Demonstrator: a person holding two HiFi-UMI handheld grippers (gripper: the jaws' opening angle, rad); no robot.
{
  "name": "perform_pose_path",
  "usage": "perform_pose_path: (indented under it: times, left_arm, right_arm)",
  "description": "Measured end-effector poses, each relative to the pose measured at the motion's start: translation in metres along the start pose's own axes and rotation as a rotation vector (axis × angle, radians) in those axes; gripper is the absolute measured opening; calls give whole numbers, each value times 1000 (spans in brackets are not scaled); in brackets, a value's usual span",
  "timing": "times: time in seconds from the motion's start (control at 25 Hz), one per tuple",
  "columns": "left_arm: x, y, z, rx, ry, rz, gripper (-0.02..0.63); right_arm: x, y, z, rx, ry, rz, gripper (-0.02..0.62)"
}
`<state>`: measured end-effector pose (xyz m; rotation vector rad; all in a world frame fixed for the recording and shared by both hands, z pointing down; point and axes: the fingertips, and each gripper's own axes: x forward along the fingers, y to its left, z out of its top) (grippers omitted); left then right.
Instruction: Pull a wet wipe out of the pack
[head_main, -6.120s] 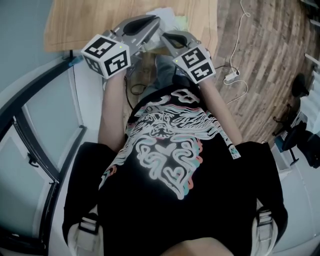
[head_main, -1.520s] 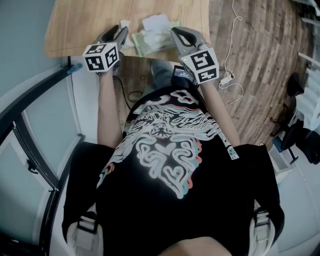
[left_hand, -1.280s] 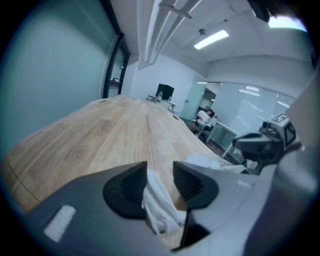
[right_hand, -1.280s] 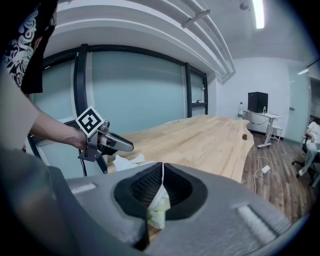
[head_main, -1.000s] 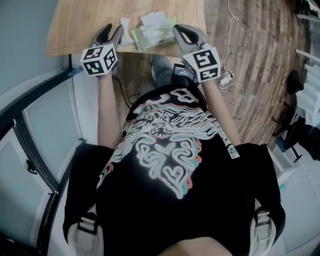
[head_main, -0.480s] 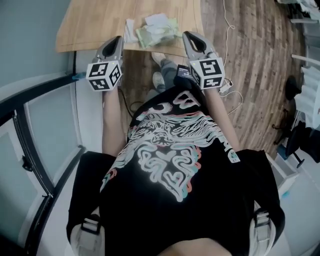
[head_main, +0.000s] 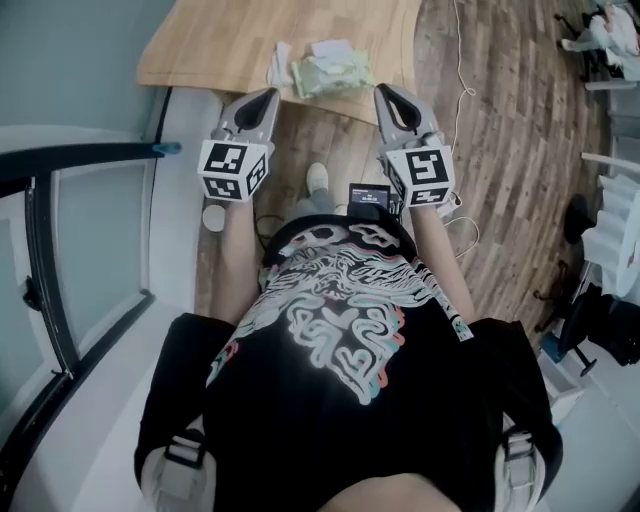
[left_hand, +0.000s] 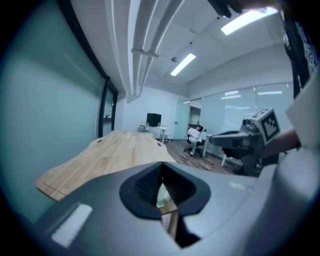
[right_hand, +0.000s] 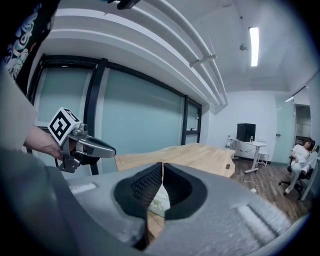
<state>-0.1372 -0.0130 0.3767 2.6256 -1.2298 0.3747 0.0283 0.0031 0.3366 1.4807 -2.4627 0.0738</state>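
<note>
Left gripper (head_main: 268, 95) and right gripper (head_main: 384, 92) hang clenched and empty off the table (head_main: 200, 45), seemingly because a wet wipe (head_main: 281, 62) lies beside the pack (head_main: 333, 72).

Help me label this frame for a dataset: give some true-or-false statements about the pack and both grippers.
1. The wipe pack lies on the wooden table. True.
2. The left gripper holds a wipe. False: its jaws are shut on nothing.
3. The right gripper has its jaws shut. True.
4. The right gripper clamps the pack. False: the pack lies free on the table, ahead of both grippers.
5. A white wipe lies beside the pack. True.
</note>
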Motion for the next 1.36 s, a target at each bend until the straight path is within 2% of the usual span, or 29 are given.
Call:
perform_pose_path:
  times: [0.2,0.28,0.4,0.6,0.76,1.08,1.36]
  left_arm:
    - [-34,-49,25,-24,-137,-27,-12]
    - [-47,-68,30,-3,-142,-16,-11]
    - [-67,-89,32,52,-129,47,-11]
    - [-92,-107,31,79,-120,109,-11]
    - [-103,-113,34,42,-140,116,-11]
    - [-103,-109,32,70,-139,133,-11]
    - [-102,-107,36,72,-149,189,-11]
  right_arm:
    - [-53,12,11,6,-65,-11,0]
    - [-75,17,12,26,-85,-12,0]
    - [-103,27,10,46,-105,-12,-2]
    - [-129,42,16,49,-146,-2,-2]
    - [-142,44,25,52,-186,-12,-2]
    - [-139,44,26,46,-195,-21,-2]
    - [-143,36,29,49,-220,-35,-2]
